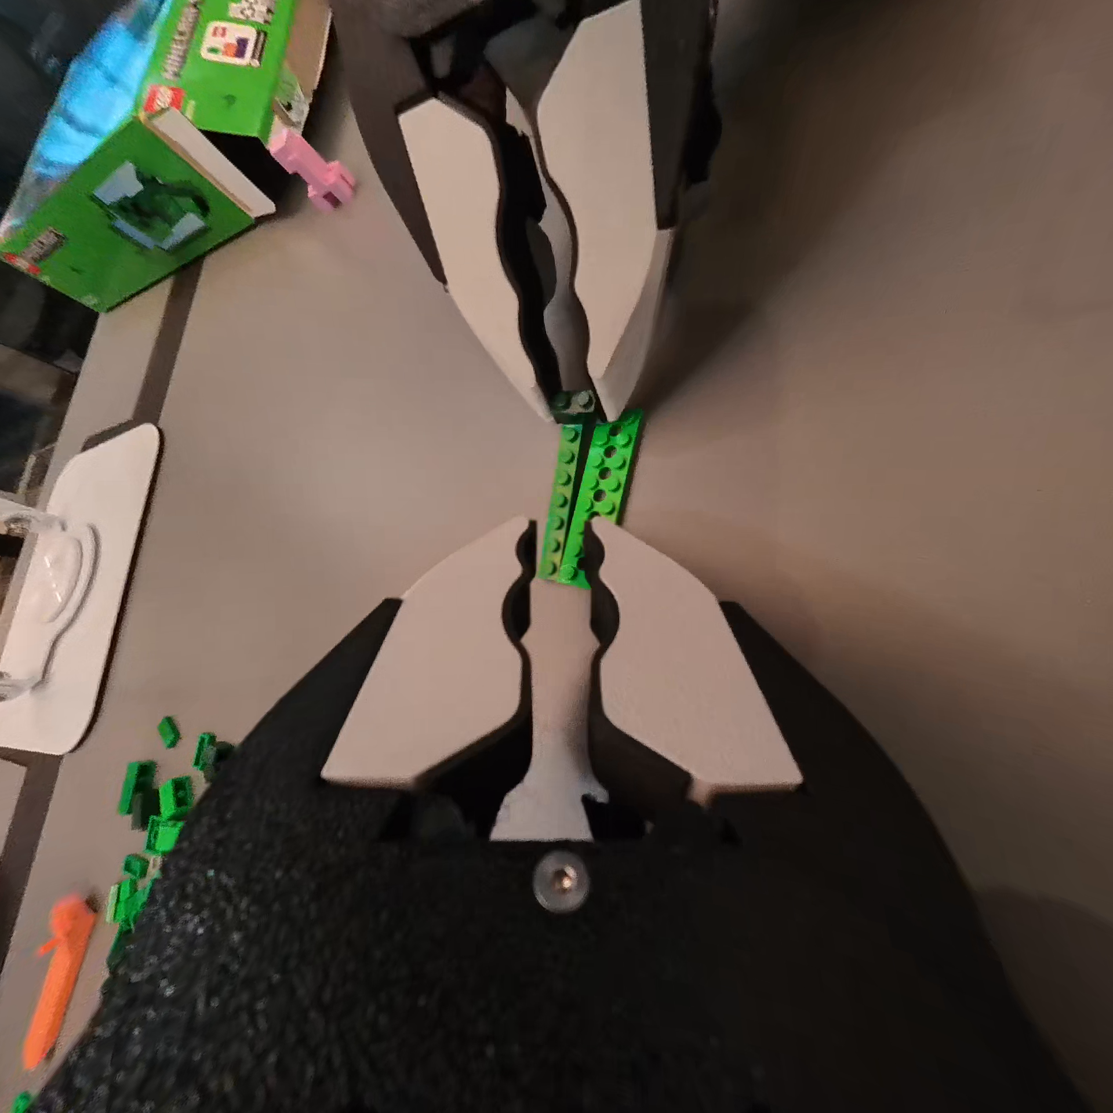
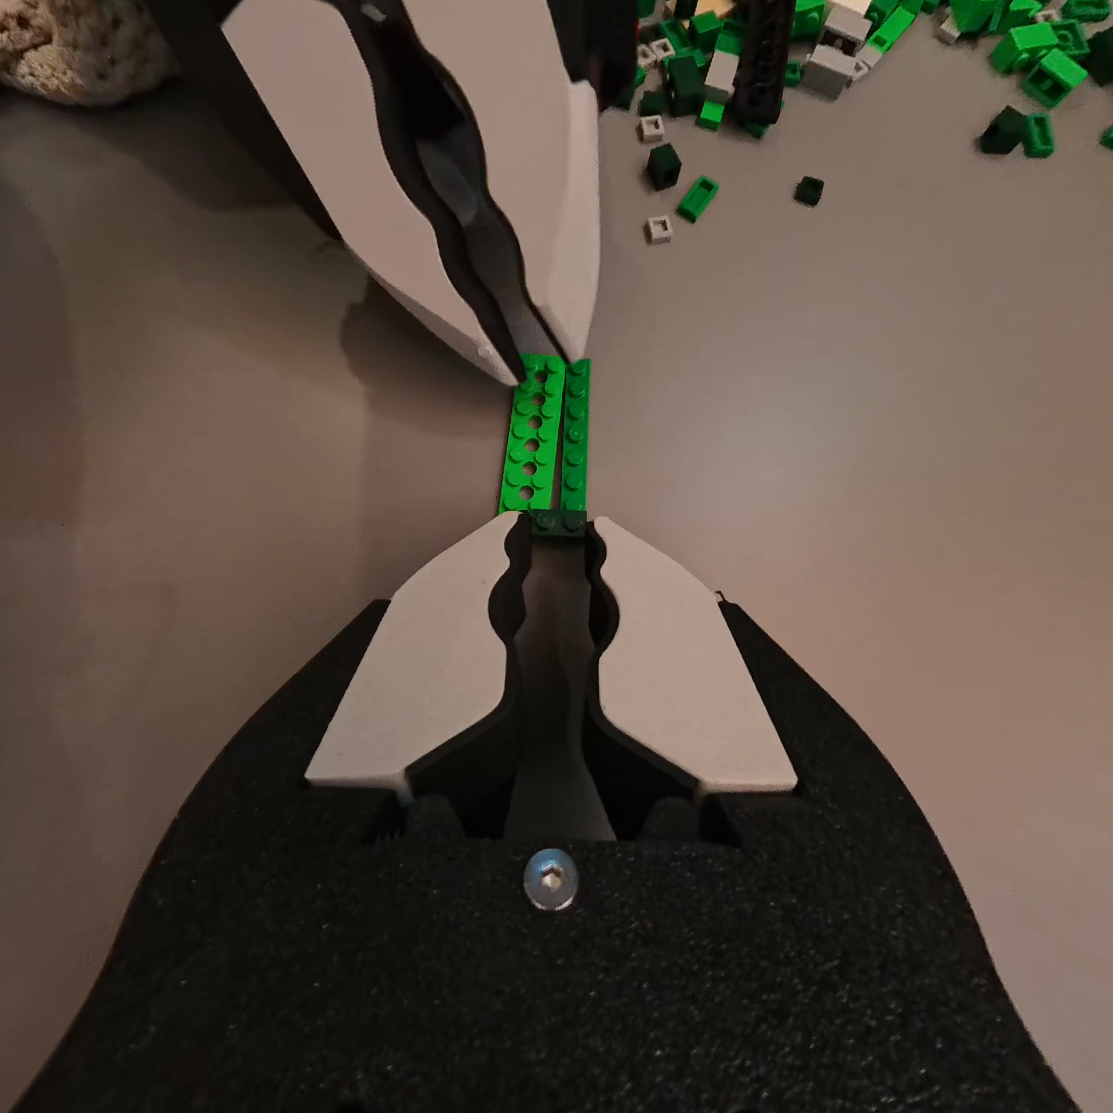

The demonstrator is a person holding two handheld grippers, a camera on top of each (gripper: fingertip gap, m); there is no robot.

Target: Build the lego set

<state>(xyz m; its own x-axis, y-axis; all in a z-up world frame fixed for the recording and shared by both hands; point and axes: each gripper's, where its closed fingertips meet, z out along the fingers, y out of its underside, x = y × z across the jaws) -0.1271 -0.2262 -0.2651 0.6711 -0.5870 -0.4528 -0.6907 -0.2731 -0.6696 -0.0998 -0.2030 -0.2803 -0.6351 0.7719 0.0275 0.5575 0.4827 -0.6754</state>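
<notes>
Two long bright green plates lie side by side just above the grey table: a wide one with holes (image 1: 608, 476) (image 2: 530, 439) and a narrow one (image 1: 563, 488) (image 2: 577, 433). My left gripper (image 1: 561, 530) is shut on their near end; it also shows at the top of the right wrist view (image 2: 542, 361). My right gripper (image 2: 557, 524) is shut on a small dark green plate (image 2: 559, 525) and holds it across the plates' other end. It comes in from the top of the left wrist view (image 1: 578, 391), where the dark plate (image 1: 575, 402) shows at its tips.
A green set box (image 1: 138, 150) and a pink figure (image 1: 313, 174) lie at the far left. A glass mug on a white coaster (image 1: 72, 590), loose green bricks (image 1: 156, 801) and an orange tool (image 1: 57, 975) sit at the left. A brick pile (image 2: 903, 54) lies beyond the left gripper. Tip to tip, the grippers are about 5 cm apart.
</notes>
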